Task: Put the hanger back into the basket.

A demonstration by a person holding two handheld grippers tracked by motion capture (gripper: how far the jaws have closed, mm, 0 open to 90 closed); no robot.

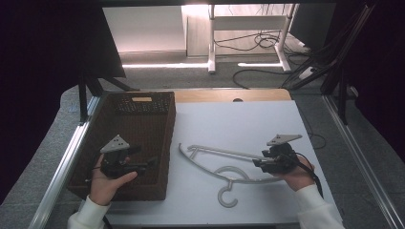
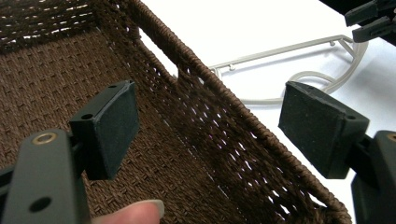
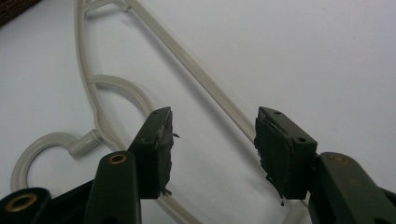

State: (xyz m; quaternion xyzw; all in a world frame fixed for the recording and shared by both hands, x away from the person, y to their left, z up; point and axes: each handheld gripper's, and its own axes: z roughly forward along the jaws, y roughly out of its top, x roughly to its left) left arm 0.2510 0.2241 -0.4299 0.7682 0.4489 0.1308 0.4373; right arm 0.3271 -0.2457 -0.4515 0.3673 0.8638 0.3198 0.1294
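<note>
At the lower centre of the high view, the cream plastic hanger lies flat on the white worktop, just right of the brown woven basket; the right hand-held gripper sits at the hanger's right end, and the left hand-held gripper hovers over the basket's right wall. Toward the lower half of the left gripper view, the left jaws stand wide apart astride the basket wall, pads clear of the weave and holding nothing. Across the bottom of the right gripper view, the right jaws are partly open around the hanger's end, where its straight bar and curved shoulder converge; the pads do not yet press on it. Recommended procedure: centre the converging members between the pads, close squarely until both pads bear evenly, then lift level. An off-centre grip would likely let the hanger pivot or slip.
</note>
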